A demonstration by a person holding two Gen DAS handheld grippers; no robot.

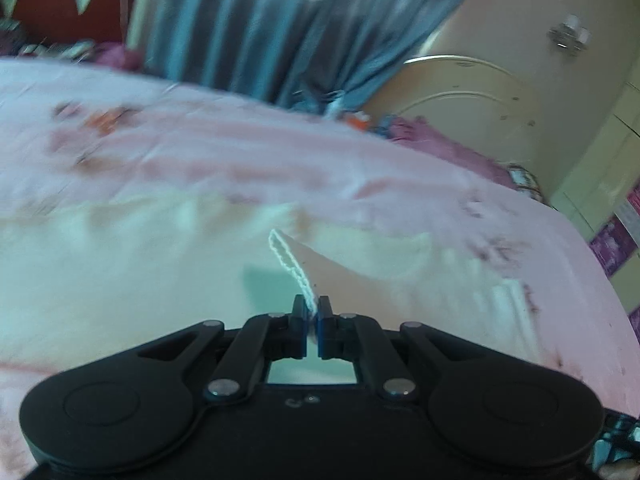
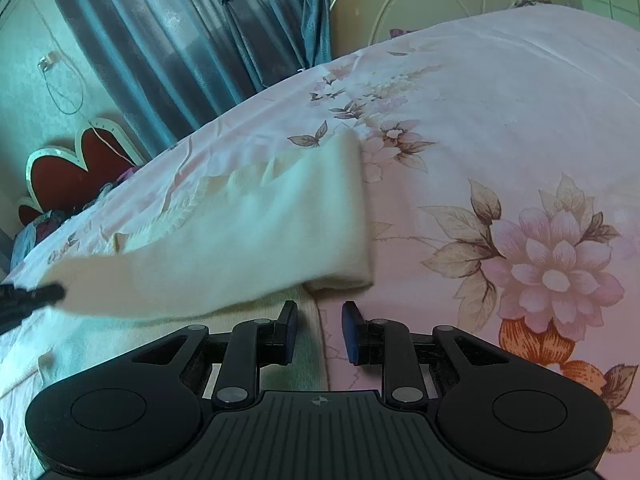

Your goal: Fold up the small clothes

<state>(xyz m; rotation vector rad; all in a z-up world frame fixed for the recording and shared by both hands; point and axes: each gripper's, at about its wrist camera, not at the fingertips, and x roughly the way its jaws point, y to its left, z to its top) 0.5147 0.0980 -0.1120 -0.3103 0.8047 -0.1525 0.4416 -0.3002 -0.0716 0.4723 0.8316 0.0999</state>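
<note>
Garment, cream, lies on the floral bedsheet with its long axis running left from the right gripper, jaws part-spread and empty, while the left gripper pinches its stitched hem.

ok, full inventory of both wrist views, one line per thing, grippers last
cream garment: 1, cream-white, lying on the bed, one layer folded over, scalloped hem lifted
floral bedsheet: 1, pink with flower print, covering the bed
curtain: 1, blue-grey, behind the bed
heart-shaped decoration: 1, red with white rim, far side of the bed
arched headboard: 1, cream, at the bed's end
left gripper: 1, black, shut on the garment's hem
right gripper: 1, black, jaws apart over the garment's edge, gripping nothing
</note>
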